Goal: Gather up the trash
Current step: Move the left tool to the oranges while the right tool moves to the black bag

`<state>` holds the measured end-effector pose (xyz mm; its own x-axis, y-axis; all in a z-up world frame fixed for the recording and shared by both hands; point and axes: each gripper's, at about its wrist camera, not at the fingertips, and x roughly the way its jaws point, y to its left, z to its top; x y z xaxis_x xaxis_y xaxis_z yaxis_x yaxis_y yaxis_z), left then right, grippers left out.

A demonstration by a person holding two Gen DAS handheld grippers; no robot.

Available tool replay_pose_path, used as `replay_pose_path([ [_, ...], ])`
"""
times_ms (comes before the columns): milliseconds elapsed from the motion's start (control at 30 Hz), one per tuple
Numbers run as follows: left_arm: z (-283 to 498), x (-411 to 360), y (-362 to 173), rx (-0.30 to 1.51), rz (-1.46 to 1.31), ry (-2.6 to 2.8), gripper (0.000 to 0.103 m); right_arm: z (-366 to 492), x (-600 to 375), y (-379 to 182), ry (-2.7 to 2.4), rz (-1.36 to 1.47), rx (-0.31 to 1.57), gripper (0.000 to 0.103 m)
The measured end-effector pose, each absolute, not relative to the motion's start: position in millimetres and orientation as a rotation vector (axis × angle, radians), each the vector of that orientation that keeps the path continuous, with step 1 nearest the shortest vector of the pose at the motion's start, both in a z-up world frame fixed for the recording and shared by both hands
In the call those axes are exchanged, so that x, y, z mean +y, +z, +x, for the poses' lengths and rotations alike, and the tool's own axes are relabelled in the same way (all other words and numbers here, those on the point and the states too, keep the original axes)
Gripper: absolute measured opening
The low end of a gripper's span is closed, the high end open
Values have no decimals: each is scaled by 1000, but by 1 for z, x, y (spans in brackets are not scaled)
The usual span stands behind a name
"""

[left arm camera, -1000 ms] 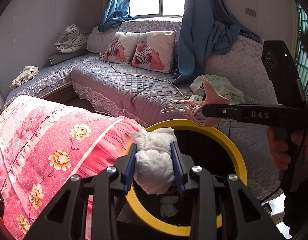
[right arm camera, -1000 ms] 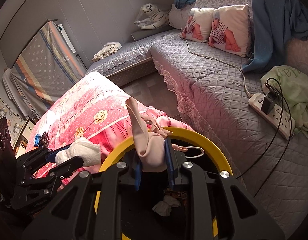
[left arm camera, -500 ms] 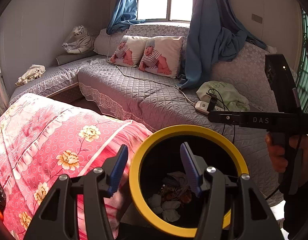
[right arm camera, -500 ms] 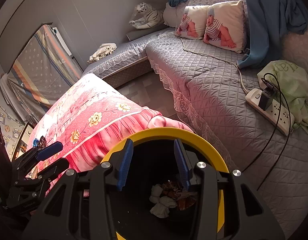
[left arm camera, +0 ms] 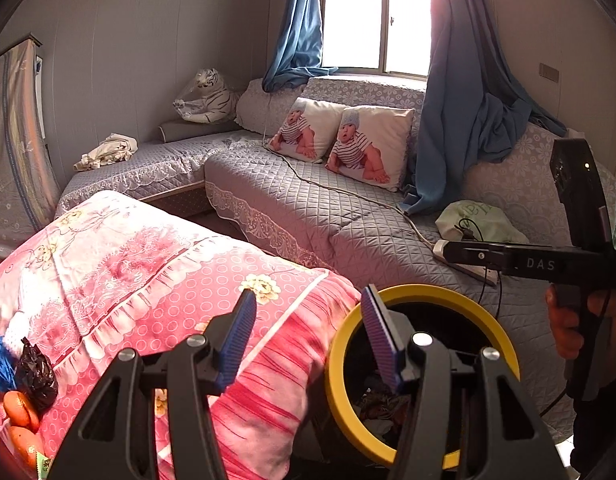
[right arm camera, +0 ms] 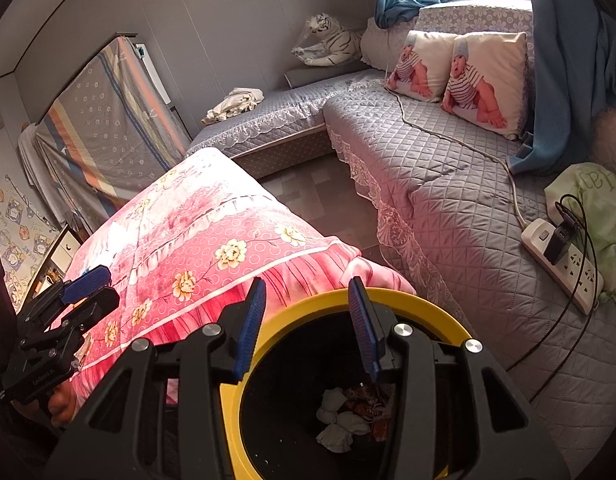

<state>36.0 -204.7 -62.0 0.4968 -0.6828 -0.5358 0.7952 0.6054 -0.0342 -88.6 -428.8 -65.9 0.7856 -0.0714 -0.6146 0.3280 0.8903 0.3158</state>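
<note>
Presently, left tongs [left arm camera: 306, 326] and right tongs [right arm camera: 308, 320] — both spread, empty; black bag [left arm camera: 36, 374] on pink quilt [left arm camera: 148, 264] is best approached next — yellow-rimmed bin [right arm camera: 408, 304] kept alongside.

A black trash bin with a yellow rim [right arm camera: 436, 300] stands upright, holding crumpled white tissues [right arm camera: 340, 424] and wrappers at its bottom.

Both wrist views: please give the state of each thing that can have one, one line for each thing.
left gripper: open, nothing between the jaws.
right gripper: open, nothing between the jaws.
trash bin: no lid, holds crumpled tissues and wrappers.
black bag: knotted shut, lying on the pink blanket.
power strip: a black charger plugged in.
curtains: drawn aside.
</note>
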Motion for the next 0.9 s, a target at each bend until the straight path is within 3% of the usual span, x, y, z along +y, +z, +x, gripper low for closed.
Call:
replay_pose_path([
  [900, 71, -2, -14, 434, 43, -433, 52, 56, -242, 15, 235, 137, 596, 43],
])
